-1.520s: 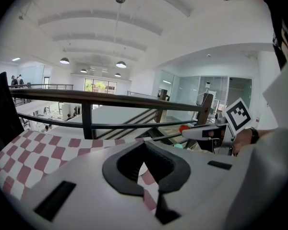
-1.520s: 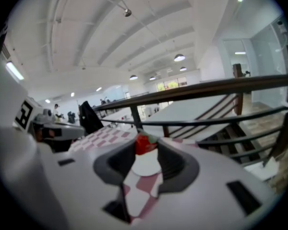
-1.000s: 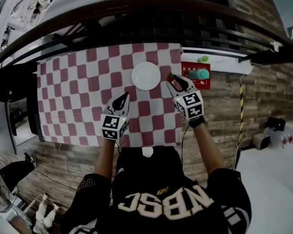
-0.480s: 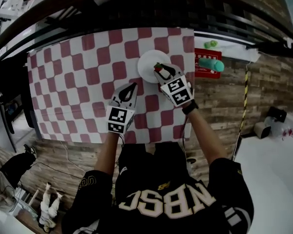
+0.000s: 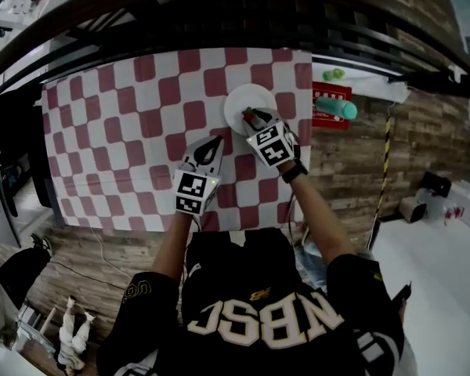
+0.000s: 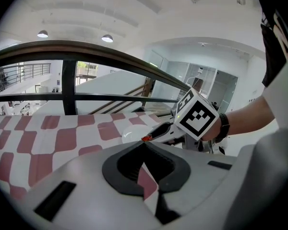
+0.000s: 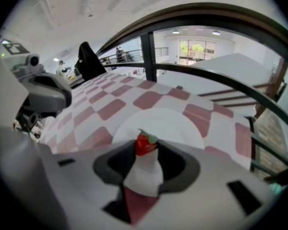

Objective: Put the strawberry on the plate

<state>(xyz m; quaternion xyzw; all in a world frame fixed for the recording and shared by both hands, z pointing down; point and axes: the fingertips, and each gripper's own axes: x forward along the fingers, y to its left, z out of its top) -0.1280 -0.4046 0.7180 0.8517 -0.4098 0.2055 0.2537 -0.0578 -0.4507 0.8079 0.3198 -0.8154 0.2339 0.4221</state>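
Note:
A small red strawberry (image 7: 144, 144) with a green cap is pinched between the tips of my right gripper (image 7: 145, 148), which is shut on it. In the head view the strawberry (image 5: 248, 114) hangs over the near part of the white plate (image 5: 246, 97), and the right gripper (image 5: 251, 118) reaches in from the near right. The plate (image 7: 175, 124) lies just past the berry. My left gripper (image 5: 216, 141) is shut and empty, low over the cloth to the near left of the plate. From the left gripper view (image 6: 145, 143) the strawberry (image 6: 146, 138) shows against the plate (image 6: 132, 133).
A red-and-white checkered cloth (image 5: 125, 131) covers the table. Off its right edge sit a red tray (image 5: 329, 117), a teal bottle (image 5: 337, 108) and small green items (image 5: 333, 74). A dark curved railing (image 5: 219, 22) runs along the far side. Wooden flooring surrounds the table.
My right gripper carried the strawberry leftward from beside the plate's right edge to over the plate. The left gripper barely shifted.

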